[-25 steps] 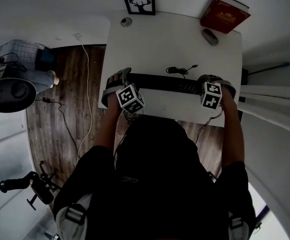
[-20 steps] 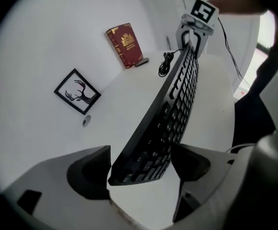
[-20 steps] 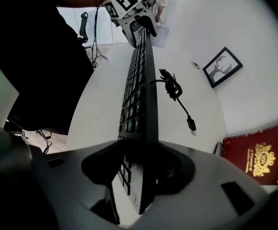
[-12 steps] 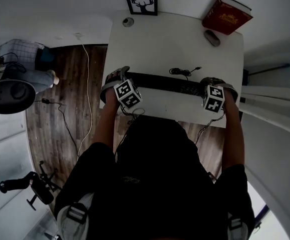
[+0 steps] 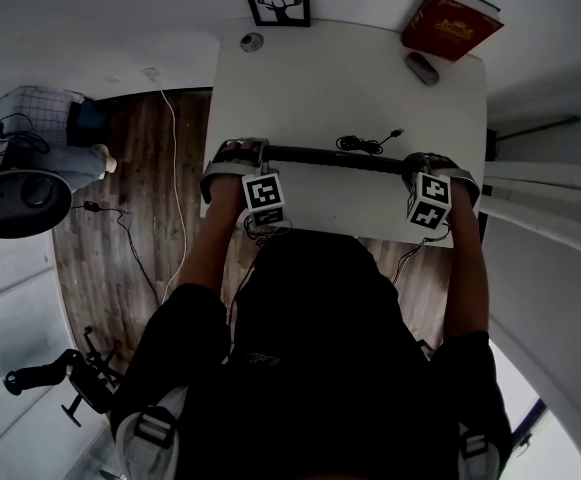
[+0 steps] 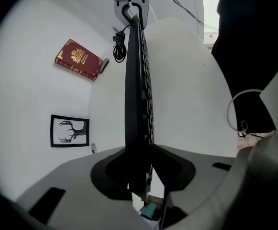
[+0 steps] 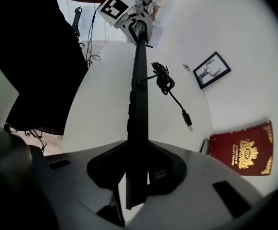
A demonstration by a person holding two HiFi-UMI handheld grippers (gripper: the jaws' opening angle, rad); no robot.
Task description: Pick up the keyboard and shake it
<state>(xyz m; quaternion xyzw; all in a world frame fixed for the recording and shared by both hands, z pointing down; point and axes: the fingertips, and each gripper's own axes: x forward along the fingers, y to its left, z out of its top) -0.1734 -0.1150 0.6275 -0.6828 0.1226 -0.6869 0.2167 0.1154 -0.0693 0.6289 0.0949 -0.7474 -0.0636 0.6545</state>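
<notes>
Since a second ago the keyboard [image 5: 335, 157] has turned from lying flat to standing tipped on its long edge, so that from the head view it now reads as a thin black bar. Both pairs of jaws have just been closing on it. Our left gripper [image 6: 141, 163] has rolled with the turn, and its marker cube now sits squarer to us.

We pinch the keyboard's left end in the left gripper. Its dark pads press on either face, and the keys face the side where our body is. Our right gripper [image 7: 136, 169] clamps the right end the same way, with the board running edge-on straight away from it towards the other gripper.

The keyboard hangs across the near part of the white table [image 5: 350, 83], level between our hands. We cannot tell whether its lower edge has cleared the top.

Its cable [image 5: 363, 144] lies coiled on the table just beyond it, with the plug end loose. A red book [image 5: 450, 23] sits at the far right corner with a small dark object [image 5: 421, 69] beside it. A framed deer picture [image 5: 276, 1] stands at the far left edge.
</notes>
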